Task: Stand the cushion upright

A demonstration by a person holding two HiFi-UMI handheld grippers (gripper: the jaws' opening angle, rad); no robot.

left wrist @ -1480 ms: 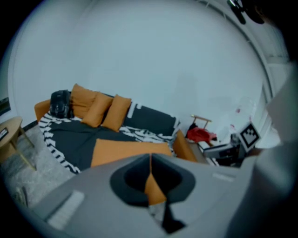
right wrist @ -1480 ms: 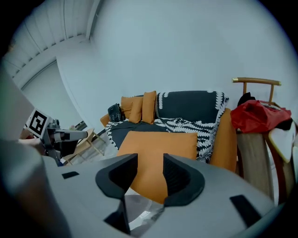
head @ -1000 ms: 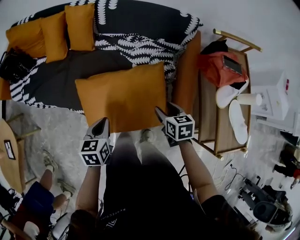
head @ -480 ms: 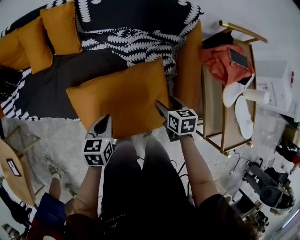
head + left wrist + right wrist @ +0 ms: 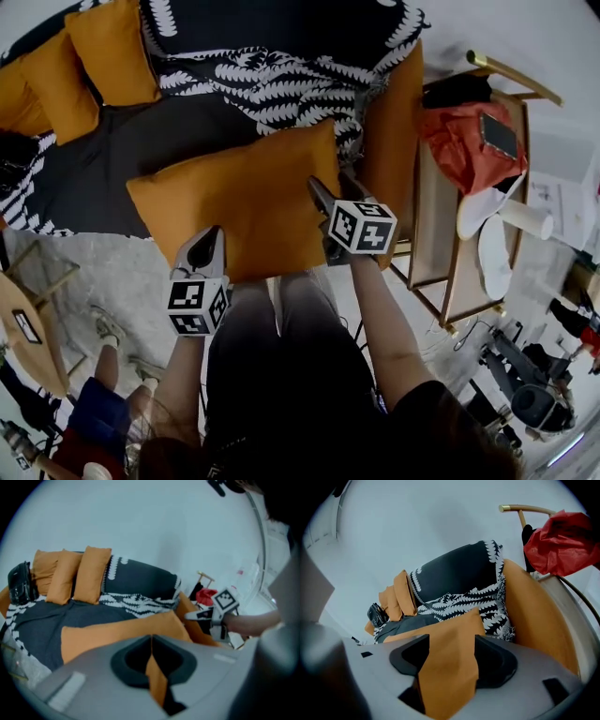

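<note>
A large orange cushion lies flat on the dark sofa seat, its near edge towards me. My left gripper is at that near edge, left of middle. In the left gripper view its jaws are shut with a thin strip of the cushion's orange cloth pinched between them. My right gripper is over the cushion's near right corner. Its jaws have just been opening and stand wide, and the cushion's corner fills the gap between them.
The sofa carries a black throw with white leaf print and small orange cushions upright at the back left. Another orange cushion leans at the sofa's right end. Right of it is a wooden stand with red cloth and white slippers. A person sits at the lower left.
The right gripper has pushed farther over the cushion's near right corner, and its jaws look wider. The left gripper keeps its hold on the near edge. The whole view has shifted.
</note>
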